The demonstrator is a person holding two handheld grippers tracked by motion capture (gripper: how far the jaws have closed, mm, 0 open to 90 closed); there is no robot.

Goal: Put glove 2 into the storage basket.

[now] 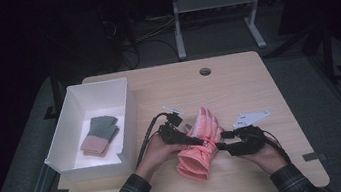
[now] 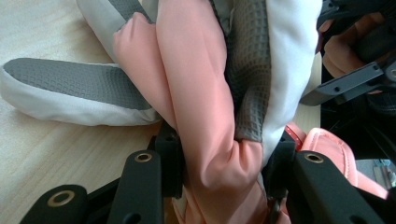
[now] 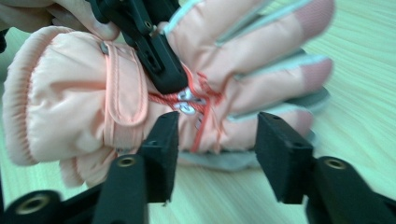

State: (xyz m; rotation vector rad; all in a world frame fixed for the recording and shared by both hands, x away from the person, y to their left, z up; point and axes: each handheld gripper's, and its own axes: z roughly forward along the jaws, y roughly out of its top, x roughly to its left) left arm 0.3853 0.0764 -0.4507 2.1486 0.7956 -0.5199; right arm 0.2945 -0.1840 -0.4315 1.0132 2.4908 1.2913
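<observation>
High view, pink glove [image 1: 200,145] lengthwise, fingers away

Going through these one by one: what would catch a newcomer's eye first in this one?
The pink ski glove, bright at the front middle of the table, pinched by the left gripper while the right gripper stands open beside it. Then the white box at left, holding a grey-and-pink knit glove.
</observation>
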